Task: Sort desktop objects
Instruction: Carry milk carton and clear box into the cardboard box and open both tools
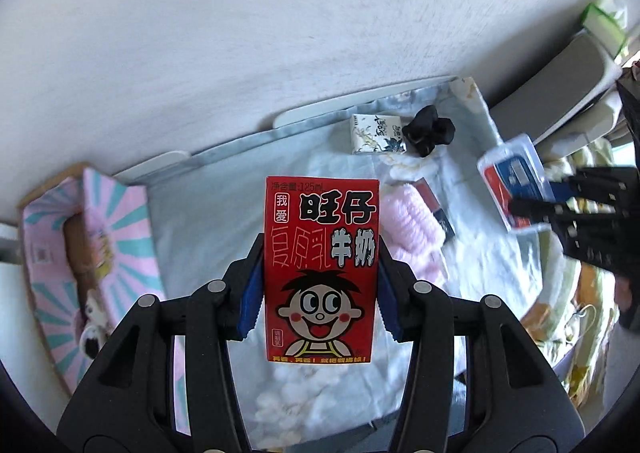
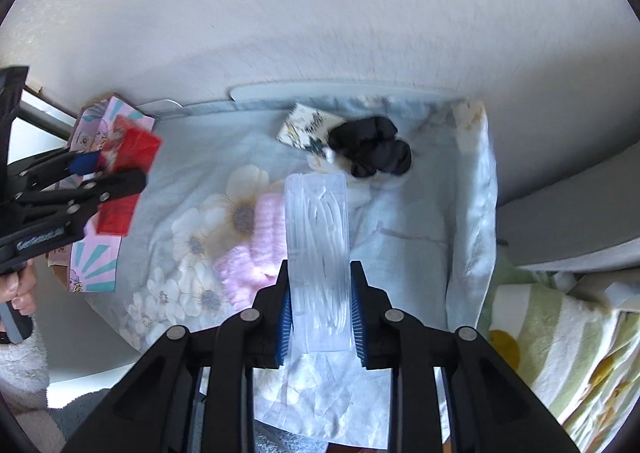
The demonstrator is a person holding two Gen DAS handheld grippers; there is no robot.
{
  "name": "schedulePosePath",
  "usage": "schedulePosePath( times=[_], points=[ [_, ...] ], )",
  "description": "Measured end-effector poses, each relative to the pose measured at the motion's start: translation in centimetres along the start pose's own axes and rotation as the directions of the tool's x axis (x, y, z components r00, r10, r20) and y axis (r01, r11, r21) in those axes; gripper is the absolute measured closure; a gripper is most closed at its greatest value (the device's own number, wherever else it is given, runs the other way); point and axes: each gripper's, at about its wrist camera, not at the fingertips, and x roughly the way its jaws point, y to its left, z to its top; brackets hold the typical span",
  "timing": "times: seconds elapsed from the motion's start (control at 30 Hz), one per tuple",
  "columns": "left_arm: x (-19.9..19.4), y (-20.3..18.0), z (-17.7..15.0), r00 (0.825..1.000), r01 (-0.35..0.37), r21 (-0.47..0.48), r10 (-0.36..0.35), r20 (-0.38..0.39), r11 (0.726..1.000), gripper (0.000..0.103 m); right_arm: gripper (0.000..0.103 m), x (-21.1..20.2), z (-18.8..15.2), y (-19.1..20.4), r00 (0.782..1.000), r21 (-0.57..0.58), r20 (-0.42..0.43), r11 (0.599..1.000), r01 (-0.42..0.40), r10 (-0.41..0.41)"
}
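Note:
My left gripper [image 1: 320,289] is shut on a red milk carton [image 1: 320,269] with a cartoon face, held above the cloth. It also shows in the right wrist view [image 2: 128,157]. My right gripper [image 2: 320,317] is shut on a clear plastic box [image 2: 318,253] of thin white sticks; the box shows in the left wrist view [image 1: 514,185] at the right. On the floral cloth [image 2: 192,181] lie a pink fluffy item [image 2: 256,245], a black scrunchie [image 2: 372,151] and a flower-printed tissue pack [image 2: 306,125].
A pink and teal striped box [image 1: 60,245] stands open at the left edge of the cloth. A small dark packet [image 1: 434,205] lies beside the pink item. A green striped cloth [image 2: 560,353] lies at the right. A white wall [image 2: 320,13] is behind.

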Motion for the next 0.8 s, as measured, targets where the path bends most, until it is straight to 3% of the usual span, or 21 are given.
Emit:
schedulePosePath(
  times=[0.17, 0.3, 0.6, 0.8],
  points=[
    [-3.8, 3.9, -1.8, 0.998, -0.043, -0.036, 0.045, 0.039, 0.998, 0.058, 0.079, -1.4, 1.5, 3.3, 0.999, -0.077, 0.019, 0.996, 0.048, -0.047],
    [-5.8, 7.6, -3.5, 0.995, -0.057, -0.124, 0.066, 0.071, 0.991, 0.058, 0.079, -2.2, 3.5, 6.8, 0.998, -0.160, 0.035, 0.985, 0.060, -0.055],
    [-10.2, 15.7, -9.2, 0.983, -0.127, -0.299, 0.161, 0.091, 0.946, 0.058, 0.079, -2.1, 8.0, 17.7, 0.998, -0.337, 0.054, 0.941, -0.019, 0.040],
    [-10.6, 19.5, -13.5, 0.977, -0.159, -0.405, 0.201, 0.064, 0.901, 0.058, 0.079, -1.4, 9.8, 27.2, 0.994, -0.471, 0.012, 0.877, -0.094, 0.113]
  ],
)
